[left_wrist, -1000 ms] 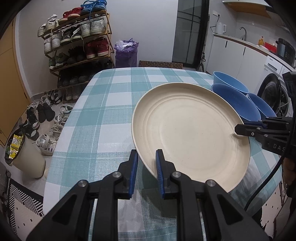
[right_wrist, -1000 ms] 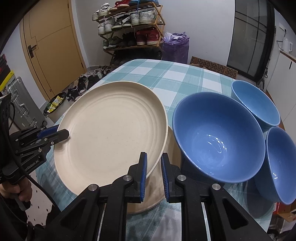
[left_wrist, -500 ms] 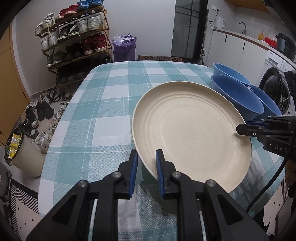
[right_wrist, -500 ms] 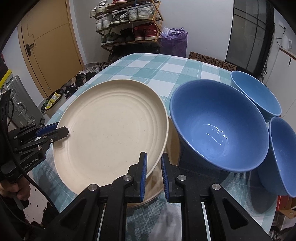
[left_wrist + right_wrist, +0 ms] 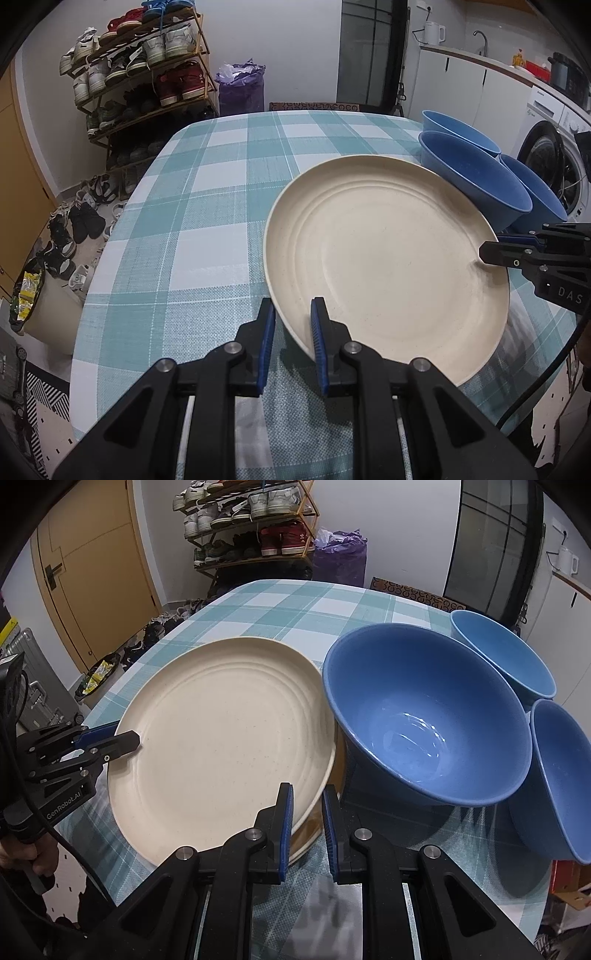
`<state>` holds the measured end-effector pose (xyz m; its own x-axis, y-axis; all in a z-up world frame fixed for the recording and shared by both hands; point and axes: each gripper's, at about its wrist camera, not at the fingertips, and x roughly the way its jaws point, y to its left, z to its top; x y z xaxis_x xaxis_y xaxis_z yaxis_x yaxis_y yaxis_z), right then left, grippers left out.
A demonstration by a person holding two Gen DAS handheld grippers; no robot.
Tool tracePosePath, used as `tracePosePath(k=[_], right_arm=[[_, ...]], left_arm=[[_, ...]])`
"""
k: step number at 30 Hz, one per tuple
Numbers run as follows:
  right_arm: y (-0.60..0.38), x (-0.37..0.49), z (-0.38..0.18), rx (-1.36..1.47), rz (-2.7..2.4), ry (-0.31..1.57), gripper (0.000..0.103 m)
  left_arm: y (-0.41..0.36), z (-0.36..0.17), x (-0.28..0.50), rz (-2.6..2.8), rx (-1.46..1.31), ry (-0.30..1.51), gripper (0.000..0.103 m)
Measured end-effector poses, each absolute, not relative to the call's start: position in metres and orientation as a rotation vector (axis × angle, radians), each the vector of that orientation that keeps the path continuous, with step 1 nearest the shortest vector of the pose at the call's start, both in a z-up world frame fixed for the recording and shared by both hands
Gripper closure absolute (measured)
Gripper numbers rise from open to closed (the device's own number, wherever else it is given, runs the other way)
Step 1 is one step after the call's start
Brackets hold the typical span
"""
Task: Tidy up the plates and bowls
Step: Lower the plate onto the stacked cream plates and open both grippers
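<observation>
1. Farthest left, off the table edge, a wooden shoe rack (image 5: pixel 144 74) and a purple bag (image 5: pixel 242 88) stand against the wall, well clear of the work and no concern for this step.
2. The left gripper (image 5: pixel 293 325) has its blue-padded jaws drawn together on the near-left rim of the round cream ribbed plate (image 5: pixel 384 254). The rim passes between the pads, so this reads as a clamp on the plate.
3. Ahead of that gripper, the teal-and-white checked tablecloth (image 5: pixel 207 206) lies bare, offering free room to set things down.
4. The right gripper (image 5: pixel 307 805) is likewise closed on the plate's opposite rim; in the right wrist view its pads pinch the edge just beside a second cream plate (image 5: pixel 314 829) lying underneath.
5. Judging by the shadow below it, the held plate is lifted and slightly tilted over the lower one, so the step in hand looks like stacking plate on plate.
6. To do it well, both hands should lower together and keep the plate level, so neither rim twists out of its pinch. Centre it over the lower plate before letting go.
7. Just right of the right gripper sits a large blue glazed bowl (image 5: pixel 424 716), its rim close to the plate's edge; drifting rightward risks a knock.
8. Beyond it, two more blue bowls (image 5: pixel 509 653) (image 5: pixel 565 775) crowd the table's right edge, awaiting their own nesting.
</observation>
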<state>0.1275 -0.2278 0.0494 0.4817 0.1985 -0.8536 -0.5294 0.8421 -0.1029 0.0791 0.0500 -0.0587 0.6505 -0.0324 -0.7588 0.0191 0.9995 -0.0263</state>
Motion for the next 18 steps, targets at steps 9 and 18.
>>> tracePosePath(k=[9, 18], right_arm=[[-0.226, 0.127, 0.044, -0.404, 0.441, 0.983, 0.087], [-0.226, 0.126, 0.037, -0.422, 0.423, 0.982, 0.087]], left_arm=[[0.046, -0.061, 0.081, -0.028, -0.003, 0.871, 0.086], [0.041, -0.066, 0.084, -0.03, 0.023, 0.879, 0.086]])
